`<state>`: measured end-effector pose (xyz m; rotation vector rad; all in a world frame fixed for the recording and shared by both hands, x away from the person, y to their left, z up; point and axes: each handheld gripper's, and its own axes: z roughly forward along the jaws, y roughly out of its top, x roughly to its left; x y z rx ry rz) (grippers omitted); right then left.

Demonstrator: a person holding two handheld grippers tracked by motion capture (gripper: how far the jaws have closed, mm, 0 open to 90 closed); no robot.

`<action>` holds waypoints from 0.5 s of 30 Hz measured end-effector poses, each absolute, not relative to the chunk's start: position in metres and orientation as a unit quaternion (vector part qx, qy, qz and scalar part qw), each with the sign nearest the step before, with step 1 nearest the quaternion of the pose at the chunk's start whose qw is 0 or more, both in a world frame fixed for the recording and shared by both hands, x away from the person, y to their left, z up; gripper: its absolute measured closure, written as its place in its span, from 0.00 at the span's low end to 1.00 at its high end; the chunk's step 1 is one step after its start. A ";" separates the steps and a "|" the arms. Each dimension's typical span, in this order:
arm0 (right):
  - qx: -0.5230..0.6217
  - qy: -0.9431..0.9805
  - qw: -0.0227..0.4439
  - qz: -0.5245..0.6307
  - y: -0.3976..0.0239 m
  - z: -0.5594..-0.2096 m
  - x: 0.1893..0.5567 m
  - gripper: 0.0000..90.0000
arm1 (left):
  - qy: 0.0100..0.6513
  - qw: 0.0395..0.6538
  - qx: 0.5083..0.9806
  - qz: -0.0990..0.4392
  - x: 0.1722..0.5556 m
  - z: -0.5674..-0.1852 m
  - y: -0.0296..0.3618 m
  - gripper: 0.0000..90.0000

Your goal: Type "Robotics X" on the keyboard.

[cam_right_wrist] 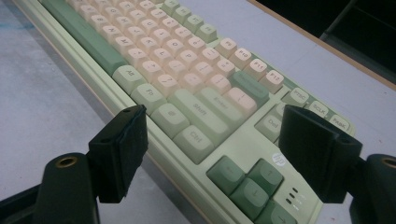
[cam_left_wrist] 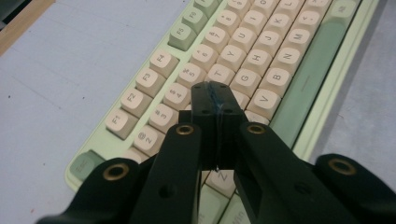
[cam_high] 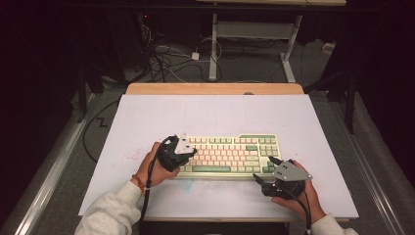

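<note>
A pale green keyboard (cam_high: 230,154) with cream and green keys lies on the white table mat. My left gripper (cam_high: 188,152) hovers over the keyboard's left end; in the left gripper view its jaws (cam_left_wrist: 215,100) are pressed together, shut with nothing between them, above the cream letter keys (cam_left_wrist: 254,70). My right gripper (cam_high: 266,169) sits at the keyboard's front right corner. In the right gripper view it (cam_right_wrist: 212,154) stands open, its pads wide apart on either side of the green Ctrl and arrow keys (cam_right_wrist: 247,179), touching nothing.
The white mat (cam_high: 215,115) covers a wooden table whose far edge (cam_high: 215,88) shows beyond it. Faint red and blue marks stain the mat near the keyboard's front left. Behind the table are cables and a desk frame on the floor.
</note>
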<state>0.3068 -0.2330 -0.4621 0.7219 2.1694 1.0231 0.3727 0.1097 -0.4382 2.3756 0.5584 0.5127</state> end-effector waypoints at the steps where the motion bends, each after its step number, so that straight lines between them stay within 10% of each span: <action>1: 0.272 0.823 0.313 0.387 -0.233 -0.462 0.307 0.27 | 0.211 0.317 0.905 0.188 0.375 -0.439 0.107 0.97; 15: 0.265 0.831 0.309 0.378 -0.231 -0.465 0.308 0.27 | 0.217 0.307 0.913 0.159 0.401 -0.447 0.081 0.97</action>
